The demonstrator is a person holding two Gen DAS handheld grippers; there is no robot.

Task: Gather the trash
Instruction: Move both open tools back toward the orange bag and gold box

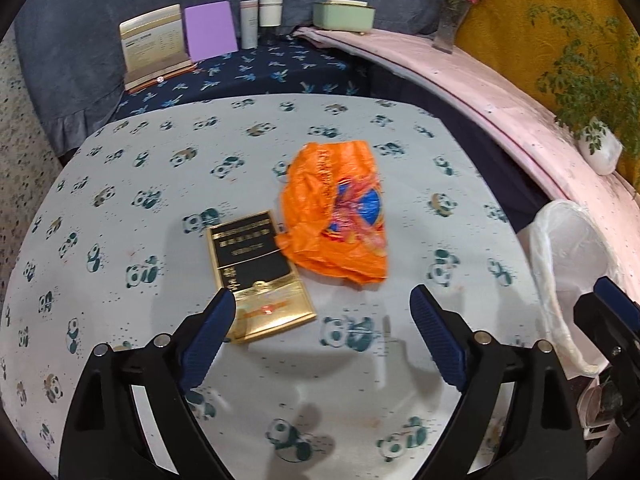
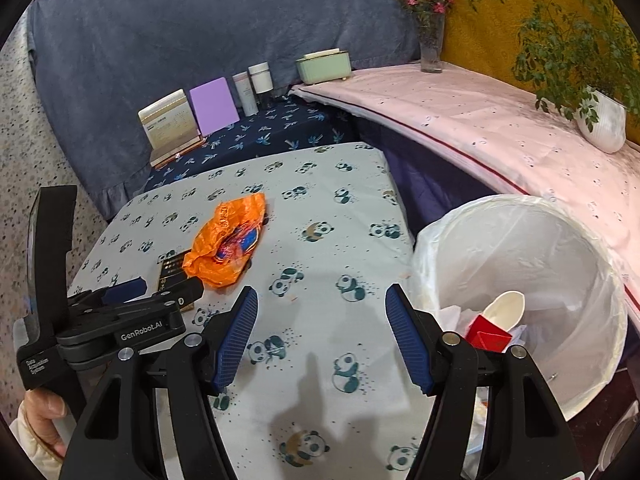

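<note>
Panda tablecloth (image 2: 320, 216); binned red carton (image 2: 489, 336) right-view only.

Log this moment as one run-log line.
left gripper open, above gold box | right gripper open | orange bag on table | bin part-filled

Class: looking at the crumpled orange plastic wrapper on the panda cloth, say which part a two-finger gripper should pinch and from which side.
Probably pinch a raised crumpled fold at the near right corner of the orange wrapper, coming from above. It lies fairly flat, and the gold-and-black box touches its left edge, so that side is crowded. The open left gripper is already nearby.
</note>
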